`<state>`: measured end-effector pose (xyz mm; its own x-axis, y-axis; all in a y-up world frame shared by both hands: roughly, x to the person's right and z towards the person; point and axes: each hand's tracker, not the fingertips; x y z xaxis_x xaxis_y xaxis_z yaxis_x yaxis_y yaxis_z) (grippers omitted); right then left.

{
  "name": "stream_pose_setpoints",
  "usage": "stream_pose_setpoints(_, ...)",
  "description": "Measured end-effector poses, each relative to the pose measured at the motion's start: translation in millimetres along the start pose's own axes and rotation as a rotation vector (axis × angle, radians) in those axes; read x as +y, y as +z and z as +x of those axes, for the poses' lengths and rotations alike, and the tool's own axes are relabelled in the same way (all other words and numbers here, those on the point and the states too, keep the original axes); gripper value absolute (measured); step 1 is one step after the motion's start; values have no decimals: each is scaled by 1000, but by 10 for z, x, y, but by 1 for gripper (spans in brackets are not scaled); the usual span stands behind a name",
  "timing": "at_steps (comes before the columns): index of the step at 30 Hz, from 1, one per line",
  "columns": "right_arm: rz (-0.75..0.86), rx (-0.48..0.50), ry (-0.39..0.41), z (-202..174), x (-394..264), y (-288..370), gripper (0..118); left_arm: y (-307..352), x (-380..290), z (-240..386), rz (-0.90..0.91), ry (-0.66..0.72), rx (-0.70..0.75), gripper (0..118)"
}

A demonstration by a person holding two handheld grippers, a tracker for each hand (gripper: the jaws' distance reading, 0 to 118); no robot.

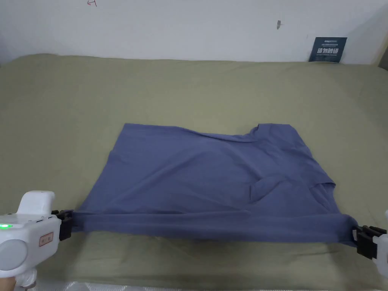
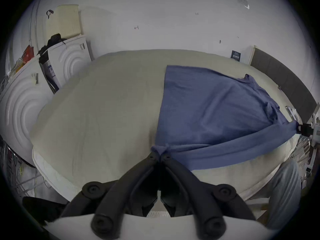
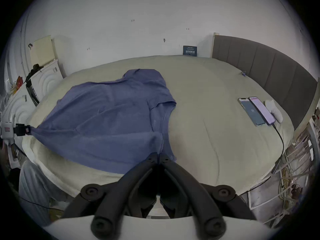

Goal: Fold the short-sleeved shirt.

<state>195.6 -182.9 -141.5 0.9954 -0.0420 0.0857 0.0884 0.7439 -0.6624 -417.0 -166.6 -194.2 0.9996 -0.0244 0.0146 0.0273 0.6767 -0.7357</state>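
A blue short-sleeved shirt lies spread on the olive bed cover, its collar and one sleeve to the right. Its near edge is lifted and stretched taut between the two grippers. My left gripper is shut on the shirt's near-left corner; in the left gripper view the cloth bunches at the closed jaw tips. My right gripper is shut on the near-right corner, and the right gripper view has the fabric pinched at its tips.
Two phones with a cable lie on the bed to the right, beside a padded grey headboard. A dark sign leans on the white wall behind. White foam panels stand left of the bed. A person's leg is by the mattress edge.
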Motion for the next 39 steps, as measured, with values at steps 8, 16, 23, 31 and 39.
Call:
stream_pose_setpoints(8, -35, -37, -51, -41, -103, -207, 1, -134, -60, -32, -48, 68, -7, 0)
stream_pose_setpoints(16, -65, -78, -29, -136, -94, -167, 77, -59, -25, -42, -83, 101, -28, 92)
stream_pose_setpoints(23, -2, -76, 6, -263, 10, 116, 87, 187, 52, -134, -50, 120, -29, 79)
stream_pose_setpoints(31, -21, -16, 19, -288, 39, 42, 0, 217, 73, -249, -60, 136, -58, 0)
stream_pose_setpoints(39, -33, 0, 3, -189, 6, 26, 0, -98, 51, -224, -115, 89, -50, 114)
